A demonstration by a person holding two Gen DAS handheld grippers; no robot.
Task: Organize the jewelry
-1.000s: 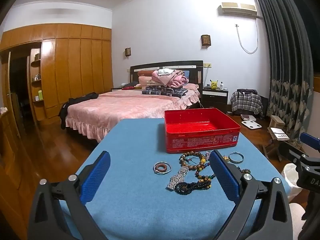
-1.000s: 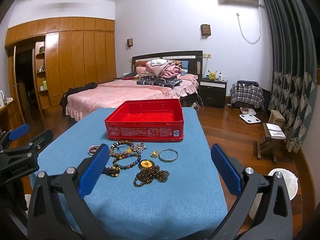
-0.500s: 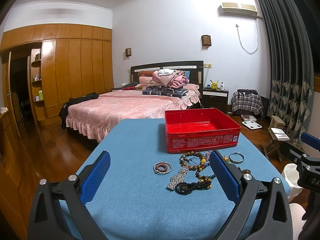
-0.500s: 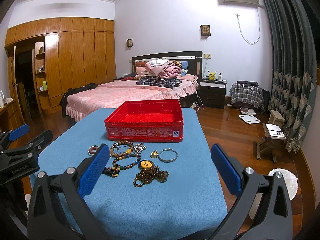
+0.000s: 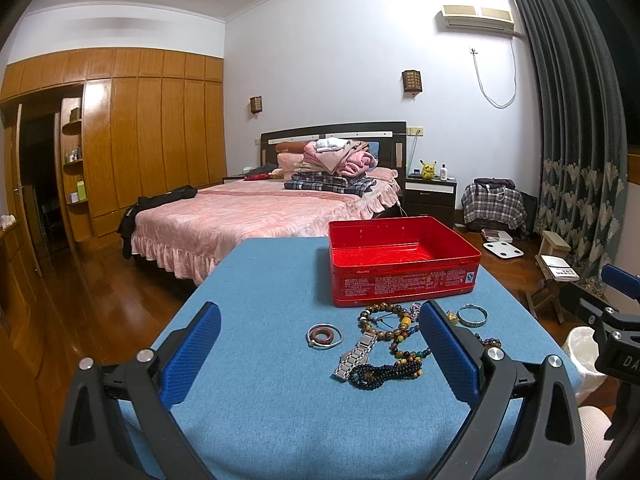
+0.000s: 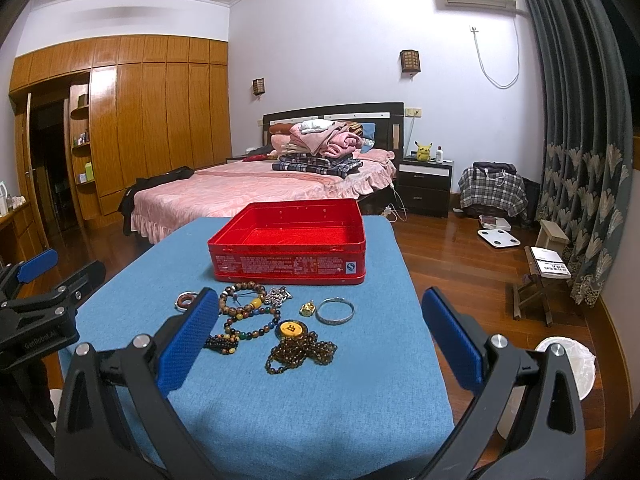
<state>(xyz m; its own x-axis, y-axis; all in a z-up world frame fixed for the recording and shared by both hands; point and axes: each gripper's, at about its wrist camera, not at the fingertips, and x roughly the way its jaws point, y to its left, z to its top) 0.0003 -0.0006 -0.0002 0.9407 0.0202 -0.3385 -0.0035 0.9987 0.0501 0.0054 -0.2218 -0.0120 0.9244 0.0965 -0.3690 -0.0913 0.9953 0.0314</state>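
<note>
An open red tin box (image 5: 402, 264) (image 6: 289, 245) stands on the blue table (image 5: 256, 360) (image 6: 320, 392). In front of it lies loose jewelry: a metal watch (image 5: 356, 356), a red ring on a silver bangle (image 5: 324, 335), bead bracelets (image 5: 386, 322) (image 6: 244, 300), a dark bead string (image 5: 386, 372), a silver bangle (image 6: 335, 311), a gold charm (image 6: 307, 308) and a brown bead necklace with a yellow pendant (image 6: 298, 348). My left gripper (image 5: 320, 352) is open and empty above the near table. My right gripper (image 6: 320, 336) is open and empty too.
A pink bed (image 5: 256, 208) with piled clothes stands behind the table. Wooden wardrobes (image 5: 152, 136) line the left wall. A nightstand (image 6: 424, 188), a small stool (image 6: 536, 280) and a white bin (image 6: 568, 364) are on the wooden floor to the right.
</note>
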